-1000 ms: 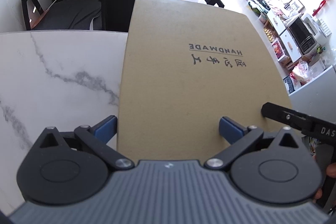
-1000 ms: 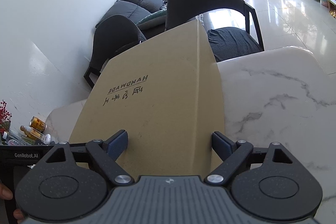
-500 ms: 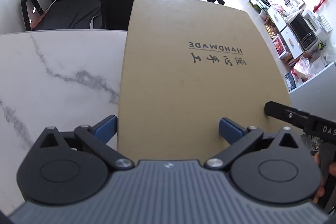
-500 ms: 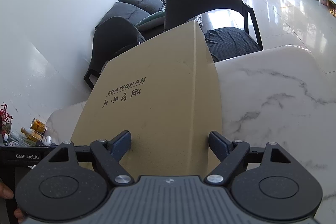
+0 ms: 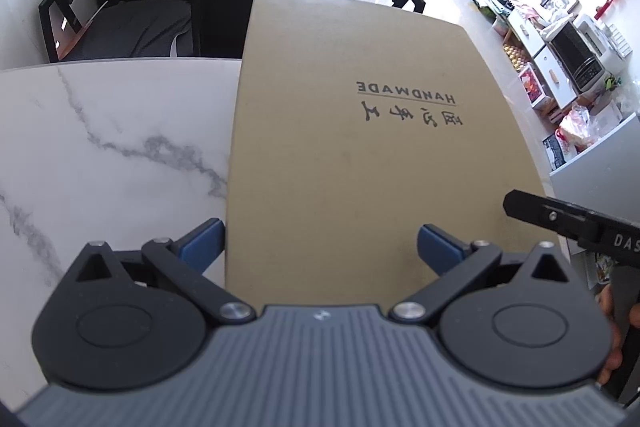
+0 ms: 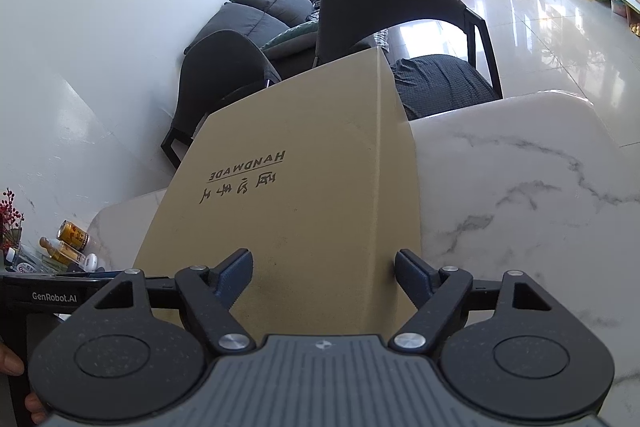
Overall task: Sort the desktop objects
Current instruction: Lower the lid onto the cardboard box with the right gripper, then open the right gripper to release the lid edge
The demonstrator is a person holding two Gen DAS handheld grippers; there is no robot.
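On the marble worktop (image 5: 104, 131), a kraft box (image 5: 352, 163) printed HANDMADE lies flat, reaching from the near edge toward twelve o'clock. The left tongs (image 5: 320, 243) are spread wide, astride its near left corner. The right tongs (image 6: 324, 273) are closing over the near right corner, not yet seen pressing. Both grips are best seated squarely before lifting.

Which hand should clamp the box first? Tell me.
Right, probably: the right gripper straddles the box edge, its jaws closing with it between them; the left gripper sits wide.
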